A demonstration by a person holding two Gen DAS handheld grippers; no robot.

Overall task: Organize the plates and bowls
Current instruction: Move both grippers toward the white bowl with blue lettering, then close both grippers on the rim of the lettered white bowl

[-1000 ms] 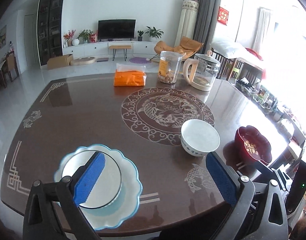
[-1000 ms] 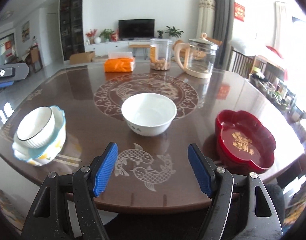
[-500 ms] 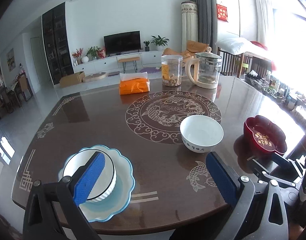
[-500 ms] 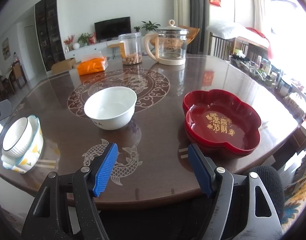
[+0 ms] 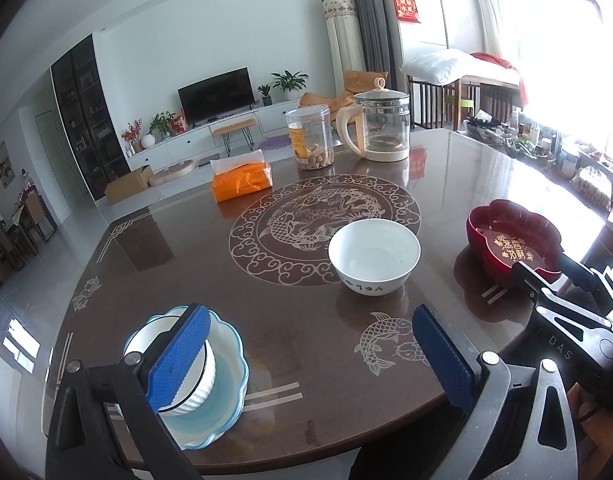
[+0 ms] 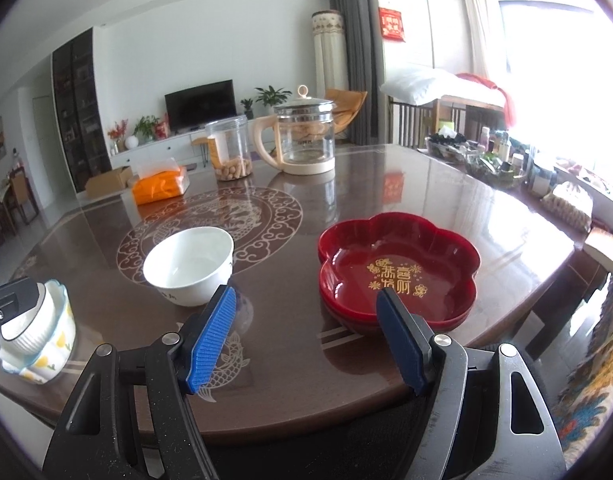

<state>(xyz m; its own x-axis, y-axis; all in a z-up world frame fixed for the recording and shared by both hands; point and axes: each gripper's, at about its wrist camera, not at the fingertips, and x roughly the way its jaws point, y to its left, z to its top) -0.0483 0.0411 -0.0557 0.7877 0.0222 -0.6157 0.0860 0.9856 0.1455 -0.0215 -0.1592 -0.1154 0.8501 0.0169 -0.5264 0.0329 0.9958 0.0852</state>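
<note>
my left gripper (image 5: 310, 354) hangs over the near left part of the brown table (image 5: 194, 280), its blue fingers spread wide with nothing between them. the left finger (image 5: 178, 360) sits in front of a small ribbed white bowl (image 5: 194, 376), which rests inside a blue-rimmed scalloped dish (image 5: 222, 396) close to the table edge. whether the finger touches that bowl i cannot tell.

my right gripper (image 6: 306, 336) is also wide open and holds nothing. its right finger (image 6: 402, 340) is at the near rim of the red flower-shaped dish (image 6: 398, 268), and its left finger (image 6: 212, 336) is just in front of the plain white bowl (image 6: 188, 264). that bowl stands beside the red dish, apart from it, on the edge of the round fish pattern.

at the far side stand an orange tissue pack (image 5: 242, 180), a clear jar (image 5: 309, 136) and a glass kettle (image 5: 380, 128).
</note>
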